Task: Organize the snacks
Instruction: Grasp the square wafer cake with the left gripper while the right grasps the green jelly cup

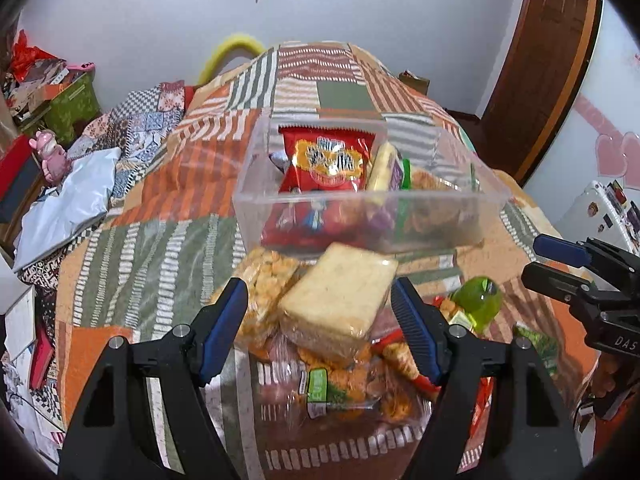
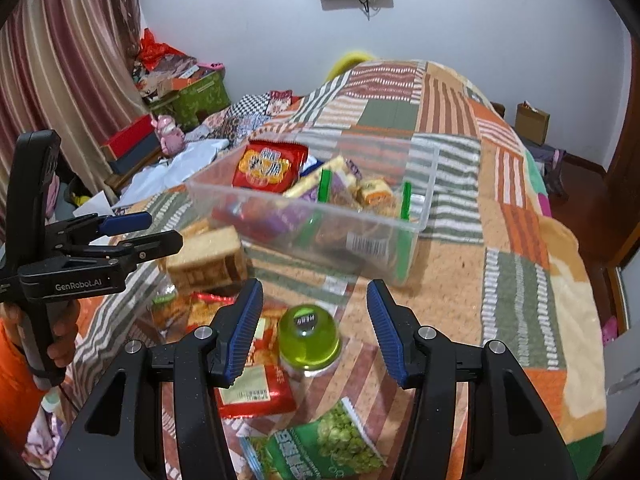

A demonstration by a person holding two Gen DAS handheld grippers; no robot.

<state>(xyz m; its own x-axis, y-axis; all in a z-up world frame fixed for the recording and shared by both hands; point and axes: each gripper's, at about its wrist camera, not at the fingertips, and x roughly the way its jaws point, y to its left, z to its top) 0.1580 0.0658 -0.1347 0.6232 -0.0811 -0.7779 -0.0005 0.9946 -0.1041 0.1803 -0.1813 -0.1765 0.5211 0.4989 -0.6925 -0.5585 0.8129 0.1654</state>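
Setting: a bed covered by a patchwork blanket in orange, green and white stripes.
Bin: a clear plastic bin sits on the blanket, further from the cameras than the loose snacks.
Inside the bin: a red packet leans upright toward its back; other small wrapped snacks lie beside it, too jumbled to name.
Loose snacks: a pile lies on the blanket just in front of the bin.
Bread: a wrapped block of bread rests on top of that pile, next to a clear cracker bag.
Jelly cup: a green jelly cup stands on the blanket to the right of the pile.
Pea bag: a green pea bag lies nearest the right camera.
Left gripper: fingers wide apart, hanging over the bread without touching it; it grips nothing.
Right gripper: fingers apart on either side of the jelly cup, with clear gaps; it grips nothing.
Person: a hand grips the left gripper's handle.
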